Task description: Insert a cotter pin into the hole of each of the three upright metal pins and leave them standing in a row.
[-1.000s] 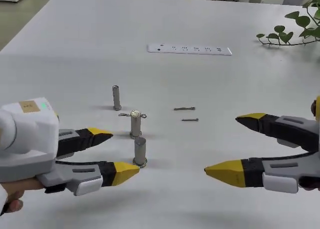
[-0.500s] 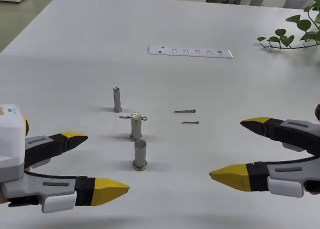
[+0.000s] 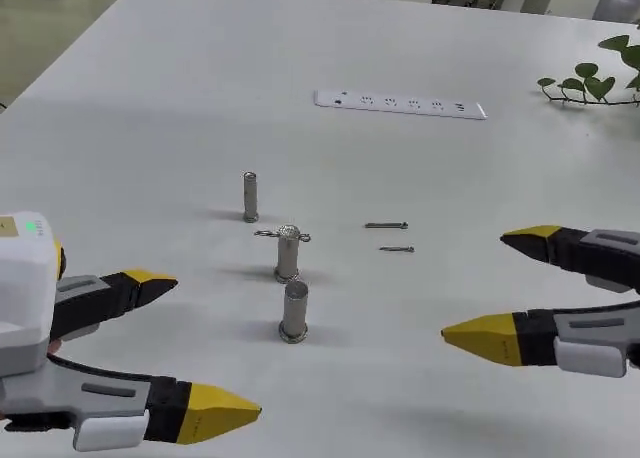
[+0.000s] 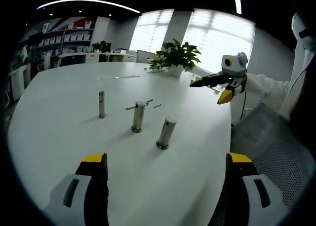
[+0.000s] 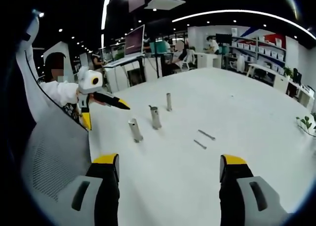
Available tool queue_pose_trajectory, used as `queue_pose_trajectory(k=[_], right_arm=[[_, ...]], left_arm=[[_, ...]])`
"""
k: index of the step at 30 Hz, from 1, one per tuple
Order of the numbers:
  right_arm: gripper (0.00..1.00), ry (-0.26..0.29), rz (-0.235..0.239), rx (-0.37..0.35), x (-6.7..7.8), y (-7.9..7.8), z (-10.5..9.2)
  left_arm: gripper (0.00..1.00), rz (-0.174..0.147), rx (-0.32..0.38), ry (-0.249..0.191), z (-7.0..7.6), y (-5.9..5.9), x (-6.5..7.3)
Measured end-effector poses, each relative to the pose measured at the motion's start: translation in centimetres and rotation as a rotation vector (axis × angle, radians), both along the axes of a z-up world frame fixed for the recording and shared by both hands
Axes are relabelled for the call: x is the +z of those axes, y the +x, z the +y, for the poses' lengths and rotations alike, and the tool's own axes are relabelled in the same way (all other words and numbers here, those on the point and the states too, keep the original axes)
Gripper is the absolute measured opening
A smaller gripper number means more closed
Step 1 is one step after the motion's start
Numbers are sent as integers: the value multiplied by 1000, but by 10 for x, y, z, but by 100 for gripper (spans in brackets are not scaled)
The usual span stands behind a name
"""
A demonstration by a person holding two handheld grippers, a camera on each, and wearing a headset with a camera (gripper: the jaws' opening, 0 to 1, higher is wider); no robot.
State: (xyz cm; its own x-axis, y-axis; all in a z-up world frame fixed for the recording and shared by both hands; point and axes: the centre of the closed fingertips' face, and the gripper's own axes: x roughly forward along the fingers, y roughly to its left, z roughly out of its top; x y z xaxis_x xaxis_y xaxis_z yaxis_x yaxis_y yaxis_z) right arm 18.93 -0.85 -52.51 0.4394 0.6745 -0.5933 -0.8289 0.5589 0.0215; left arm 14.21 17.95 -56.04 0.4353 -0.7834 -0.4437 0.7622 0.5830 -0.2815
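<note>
- Currently, only the middle pin (image 3: 288,253) carries a cotter (image 3: 282,235).
- Left gripper (image 3: 215,346) and right gripper (image 3: 473,286) gape wide, empty.
- Next, I'd pinch a loose cotter (image 3: 397,249).

A white table (image 3: 150,98) is carrying a long white power strip (image 3: 400,104), which is lying flat toward the far side. A leafy green plant (image 3: 595,78) is trailing over the table's far right corner. In the left gripper view it is standing in a pot (image 4: 174,71) before bright windows (image 4: 207,36). A grey mesh chair (image 5: 47,147) is sitting at the table's near edge. In the right gripper view, a monitor (image 5: 134,40) is standing on a desk beyond the table. Shelves (image 5: 269,46) are lining the far wall, and 2 long light strips (image 5: 106,4) are glowing on the dark ceiling.
</note>
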Motion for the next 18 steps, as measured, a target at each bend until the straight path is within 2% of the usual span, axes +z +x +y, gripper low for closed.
queue_pose_trajectory(k=[2, 4, 6, 10, 15, 18], right_arm=[[80, -41, -1, 13, -3, 6, -3], [78, -58, 16, 25, -4, 13, -3], [76, -85, 13, 38, -4, 21, -5], [79, -169, 13, 55, -7, 40, -12], [77, -190, 19, 97, -6, 58, -7], [71, -194, 11, 117, -5, 67, -4]], left_arm=[[99, -1, 3, 1, 0, 0, 0], [99, -3, 6, -1, 0, -1, 1], [99, -4, 9, -5, 0, -2, 2], [99, -6, 12, -12, -2, -4, 4], [99, -9, 14, -4, -1, -5, 5], [99, -23, 29, -1, 3, -3, 6]])
